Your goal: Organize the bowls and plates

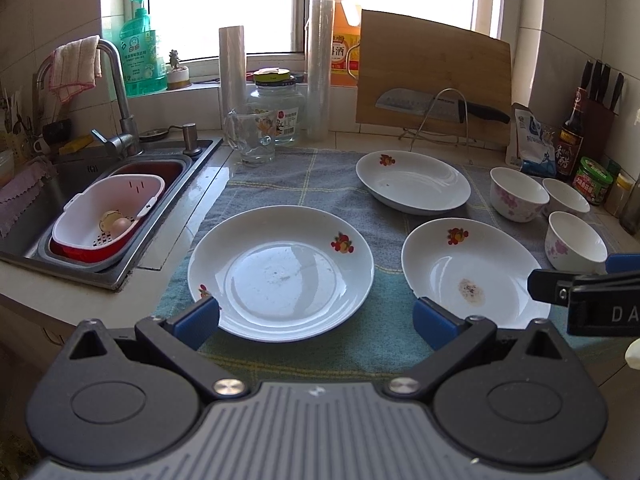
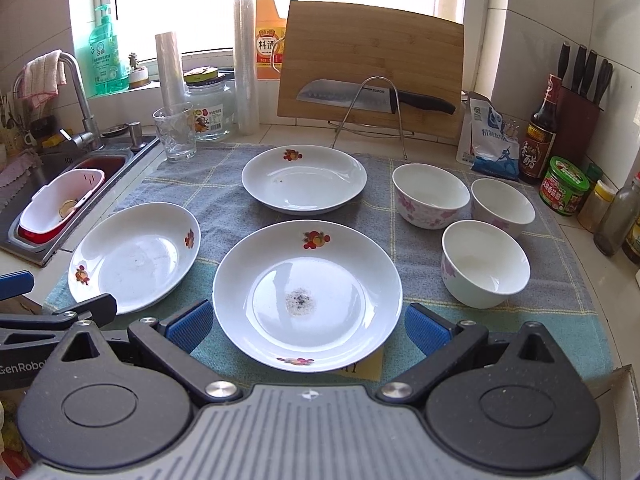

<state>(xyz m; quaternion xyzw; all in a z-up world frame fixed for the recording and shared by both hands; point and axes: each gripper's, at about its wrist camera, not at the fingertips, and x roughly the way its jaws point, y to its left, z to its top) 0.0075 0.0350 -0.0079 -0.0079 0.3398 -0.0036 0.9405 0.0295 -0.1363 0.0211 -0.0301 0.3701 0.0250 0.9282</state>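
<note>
- Left gripper [image 1: 316, 318]: jaws spread wide, holding nothing, poised at the near rim of the left plate [image 1: 280, 272].
- Right gripper [image 2: 306, 326]: jaws equally wide and empty, flanking the near rim of the stained plate [image 2: 307, 294].
- A third plate [image 2: 304, 178] lies farther back on the checked cloth [image 2: 560, 276].
- Three bowls [image 2: 486, 262] cluster right of the plates.
- The sink [image 1: 48, 258] lies left.
</note>
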